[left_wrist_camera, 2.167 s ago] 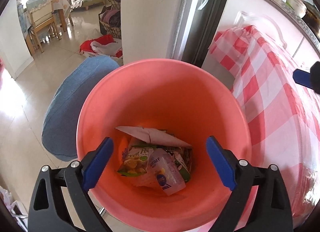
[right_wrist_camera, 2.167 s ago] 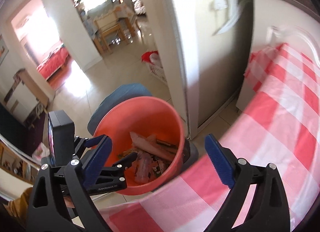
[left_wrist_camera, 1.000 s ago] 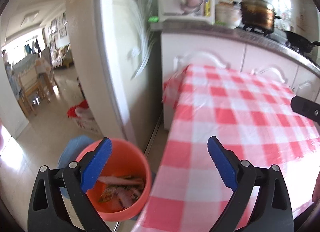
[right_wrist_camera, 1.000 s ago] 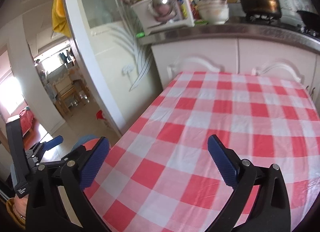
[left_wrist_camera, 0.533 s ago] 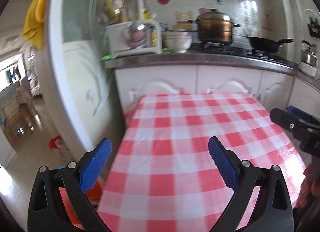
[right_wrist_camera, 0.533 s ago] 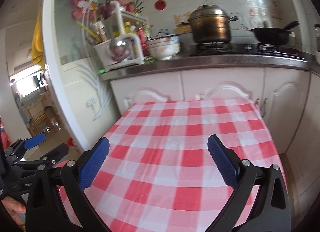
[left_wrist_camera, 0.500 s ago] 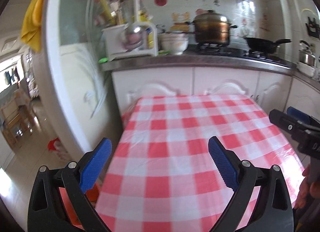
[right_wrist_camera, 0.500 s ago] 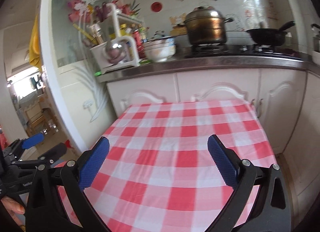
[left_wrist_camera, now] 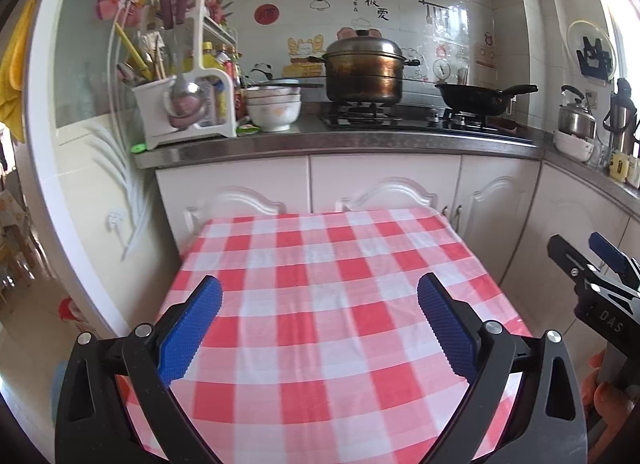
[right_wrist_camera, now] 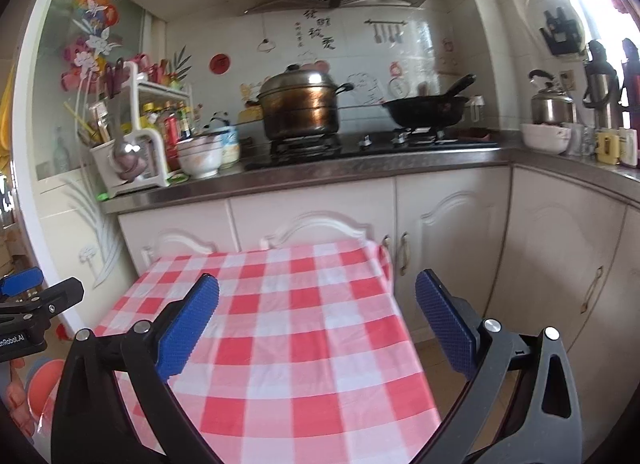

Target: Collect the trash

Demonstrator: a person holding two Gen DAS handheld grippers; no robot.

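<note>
Your left hand-held gripper (left_wrist_camera: 318, 322) hangs over the near end of the table (left_wrist_camera: 320, 264), its blue pads spread wide and holding nothing. Your right hand-held gripper (right_wrist_camera: 316, 318) is equally wide open and empty, over the table's right near edge. The checked cloth on the table carries no trash in either view. The bin (right_wrist_camera: 42, 384) shows as an orange rim low at the table's left side, contents hidden
</note>
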